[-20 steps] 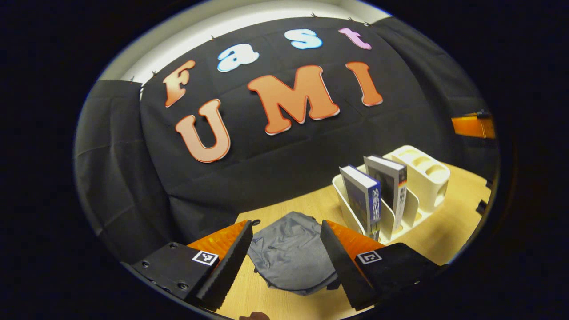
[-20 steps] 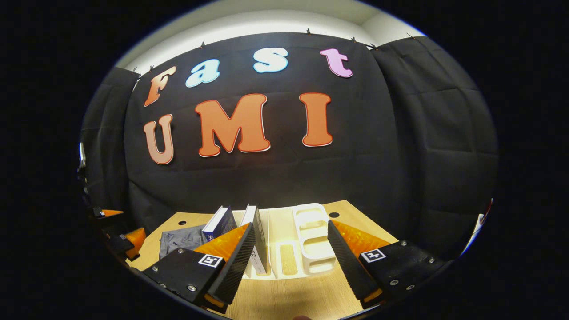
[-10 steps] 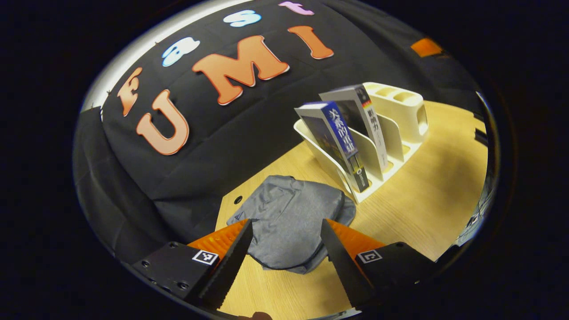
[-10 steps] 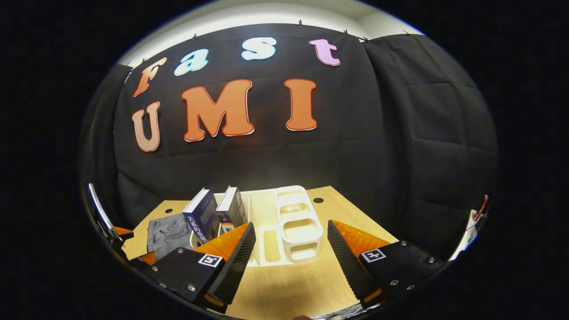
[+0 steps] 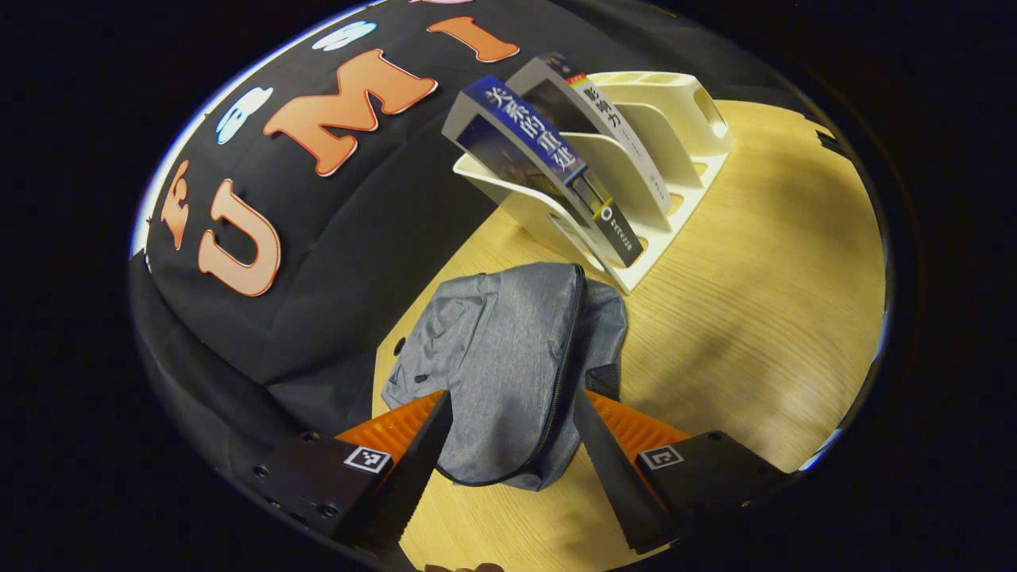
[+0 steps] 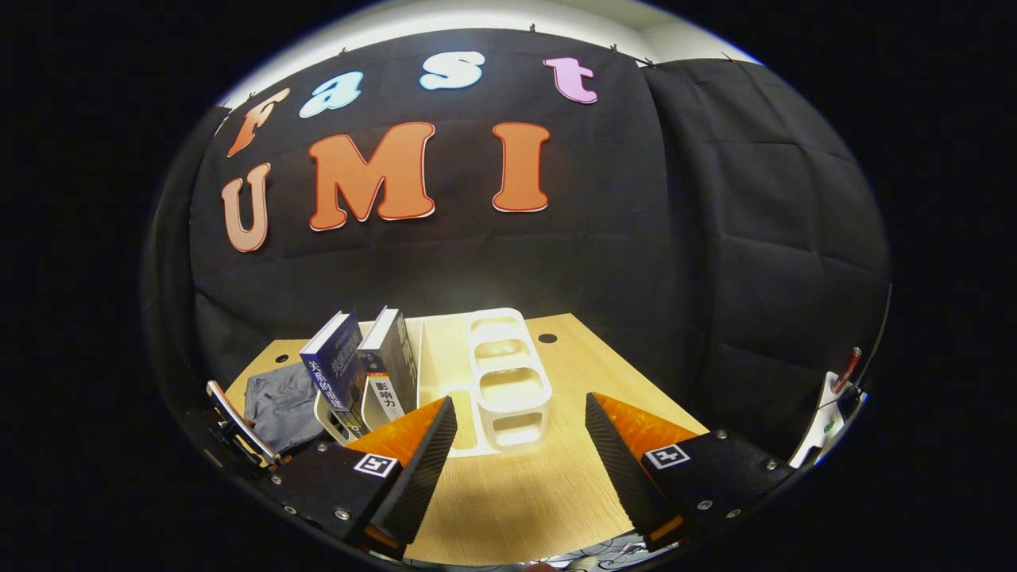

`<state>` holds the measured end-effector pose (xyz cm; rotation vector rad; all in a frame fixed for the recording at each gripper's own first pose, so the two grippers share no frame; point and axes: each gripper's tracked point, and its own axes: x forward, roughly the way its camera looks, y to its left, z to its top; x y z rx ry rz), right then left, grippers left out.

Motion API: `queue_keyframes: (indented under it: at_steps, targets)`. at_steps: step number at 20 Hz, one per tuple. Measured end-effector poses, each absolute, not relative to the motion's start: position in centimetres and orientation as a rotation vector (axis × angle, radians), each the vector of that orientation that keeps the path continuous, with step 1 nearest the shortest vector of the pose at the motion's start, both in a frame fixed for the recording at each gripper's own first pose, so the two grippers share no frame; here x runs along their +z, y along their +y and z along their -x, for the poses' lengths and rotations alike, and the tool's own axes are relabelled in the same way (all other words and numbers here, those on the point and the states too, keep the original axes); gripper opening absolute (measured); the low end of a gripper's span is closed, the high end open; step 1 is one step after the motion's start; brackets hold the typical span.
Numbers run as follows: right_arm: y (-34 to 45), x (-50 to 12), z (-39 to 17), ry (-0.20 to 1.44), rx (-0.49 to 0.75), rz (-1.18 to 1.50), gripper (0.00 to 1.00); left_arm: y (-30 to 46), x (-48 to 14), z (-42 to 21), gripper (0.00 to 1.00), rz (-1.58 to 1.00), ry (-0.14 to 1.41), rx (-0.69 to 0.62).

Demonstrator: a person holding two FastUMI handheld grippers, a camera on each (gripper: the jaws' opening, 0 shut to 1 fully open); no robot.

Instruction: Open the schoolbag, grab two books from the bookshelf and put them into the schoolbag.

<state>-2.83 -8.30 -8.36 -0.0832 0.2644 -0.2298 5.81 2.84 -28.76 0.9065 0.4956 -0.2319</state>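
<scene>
Jaws on our left gripper (image 5: 508,445) are standing wide apart, empty, hovering over the grey schoolbag (image 5: 508,365), which is lying flat on the wooden table (image 5: 755,318) with its zip closed. Beyond it, the white bookshelf (image 5: 667,159) is holding two books (image 5: 548,159) upright. Our right gripper (image 6: 516,453) is also gaping empty, looking at the bookshelf (image 6: 500,381) end-on, the schoolbag (image 6: 278,405) lying left of it

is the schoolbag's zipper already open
No, in the left gripper view the schoolbag lies flat on the table with its zipper line closed along its length, and the open left tongs hover above it.
</scene>
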Motion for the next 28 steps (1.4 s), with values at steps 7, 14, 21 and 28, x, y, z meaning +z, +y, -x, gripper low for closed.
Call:
queue_keyframes:
  at_steps: [7, 14, 21, 28]
  targets:
    - [-8.1, -8.8, 3.0, 0.288, -0.236, 0.084, 0.97, 2.1, -29.1, -7.3, 0.53, -0.920, 0.496, -0.250]
    - [-6.4, -8.0, 2.5, 0.283, -0.195, 0.015, 0.97, 1.4, -29.2, -7.2, 0.03, -0.908, 0.583, -0.316]
    - [-4.4, -6.7, 1.6, 0.294, -0.133, -0.020, 0.97, 1.9, -25.3, -8.0, 0.01, -0.846, 0.649, -0.423]
    - [-1.2, -4.4, 1.4, 0.290, -0.070, -0.035, 0.97, 4.8, -17.0, -12.7, 0.00, -0.863, 0.545, -0.389]
